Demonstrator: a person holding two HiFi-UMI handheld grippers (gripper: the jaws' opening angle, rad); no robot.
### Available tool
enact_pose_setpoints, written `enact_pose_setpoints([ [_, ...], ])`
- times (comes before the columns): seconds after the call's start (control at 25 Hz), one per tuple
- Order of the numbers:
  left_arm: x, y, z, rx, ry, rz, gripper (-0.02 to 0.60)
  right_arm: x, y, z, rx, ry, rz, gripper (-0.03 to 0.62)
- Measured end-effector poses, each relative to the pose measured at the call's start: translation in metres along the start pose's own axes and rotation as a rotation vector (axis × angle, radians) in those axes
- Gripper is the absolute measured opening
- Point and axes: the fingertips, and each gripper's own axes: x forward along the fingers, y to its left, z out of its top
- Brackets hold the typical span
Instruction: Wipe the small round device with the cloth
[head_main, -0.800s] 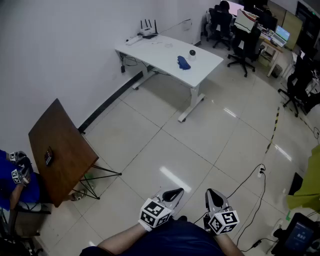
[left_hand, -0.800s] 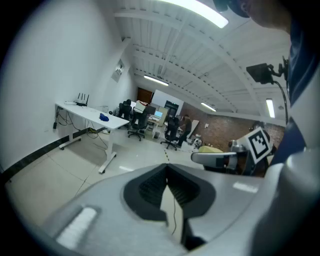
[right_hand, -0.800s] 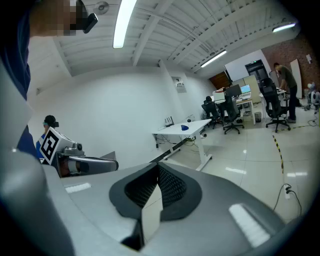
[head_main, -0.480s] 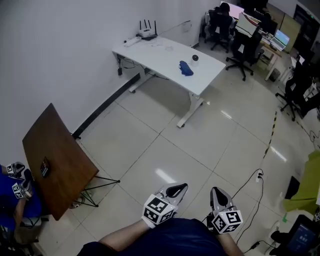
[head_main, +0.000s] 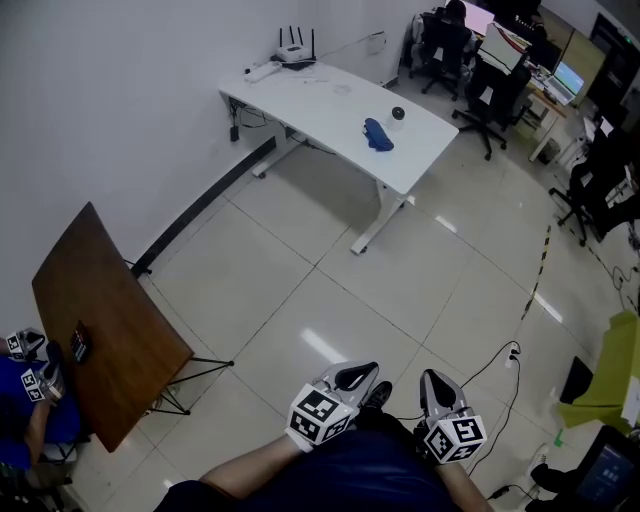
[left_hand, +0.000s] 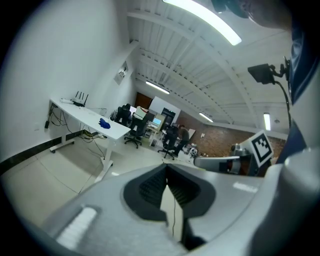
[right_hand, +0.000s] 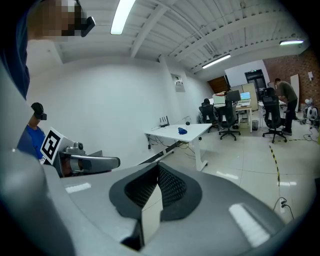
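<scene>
Far across the room a blue cloth (head_main: 378, 134) lies crumpled on a white desk (head_main: 320, 105), and a small round dark device (head_main: 398, 114) stands just right of it. The cloth (right_hand: 183, 131) also shows as a blue speck in the right gripper view, and the cloth (left_hand: 104, 123) likewise in the left gripper view. My left gripper (head_main: 356, 376) and right gripper (head_main: 432, 385) are held close to my body at the bottom of the head view, over the tiled floor. Both are shut with nothing between their jaws.
A tilted brown folding table (head_main: 95, 335) with a dark item on it stands at the left, beside a person in blue (head_main: 30, 400) holding grippers. A router (head_main: 293, 50) sits at the desk's far end. Office chairs (head_main: 485, 95) stand behind it. A cable (head_main: 505, 375) trails on the floor at right.
The head view has shifted forward: the desk and brown table have slid slightly left and up in the picture. Both grippers stay shut near my body.
</scene>
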Motion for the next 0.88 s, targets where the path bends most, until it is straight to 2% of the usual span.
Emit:
enact_pose_setpoints([
  [0.2, 0.017, 0.021, 0.011, 0.005, -0.009, 0.019, 0.003, 0.029, -0.008, 0.012, -0.014, -0.008, 0.029, 0.011],
  [0.44, 0.056, 0.039, 0.028, 0.029, 0.006, 0.061, 0.003, 0.064, -0.039, 0.029, -0.002, -0.02, 0.082, 0.011],
  [0.88, 0.168, 0.047, 0.06, 0.039, 0.052, 0.117, 0.003, 0.113, -0.135, 0.073, 0.016, -0.03, 0.161, 0.011],
])
